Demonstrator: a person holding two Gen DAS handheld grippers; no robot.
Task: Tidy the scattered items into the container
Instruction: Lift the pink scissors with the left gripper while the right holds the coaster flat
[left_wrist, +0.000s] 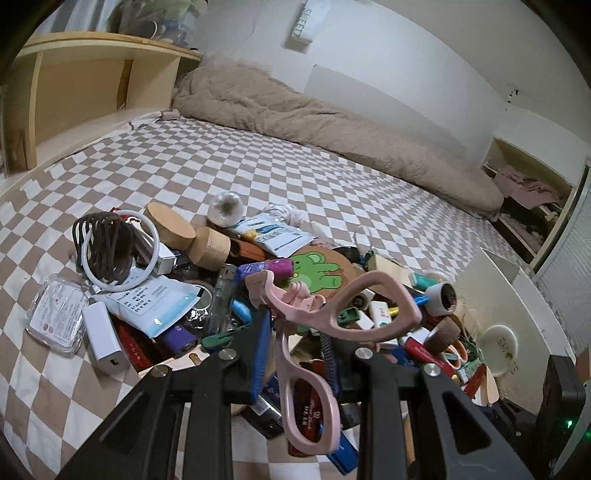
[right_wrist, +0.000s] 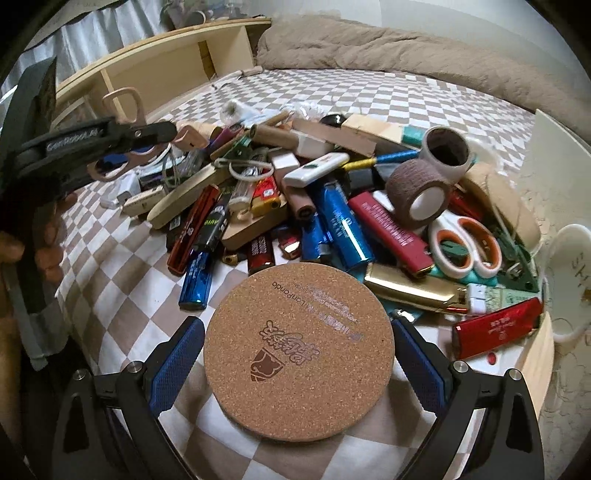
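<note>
Pink scissors (left_wrist: 314, 325): we had them pinched at the pivot between the blue pads of our left gripper (left_wrist: 295, 343), handles hanging toward the lens and one loop jutting up to the right, clear of the pile — a grip there keeps the blades from swinging open.
Left gripper state: jaws drawn nearly together, clamped on the scissors.
Cork coaster (right_wrist: 299, 350): we held it flat across its width between the pads of our right gripper (right_wrist: 295, 354), printed side up — held by the rim, we judged, because a thin disc gives nothing else to grasp.
Right gripper state: jaws wide, pressed on the coaster's two edges.
Pile (right_wrist: 332, 206): lighters, tape rolls, orange-handled scissors (right_wrist: 465, 247) and small boxes lay heaped on the checked bedsheet (left_wrist: 258, 173), likely tipped out in one spot.
Container (left_wrist: 517, 295): a white walled thing stood at the pile's right edge; we took it for the destination, though we could not tell its depth.
Step in hand: both grippers loaded, items not yet in the container.
</note>
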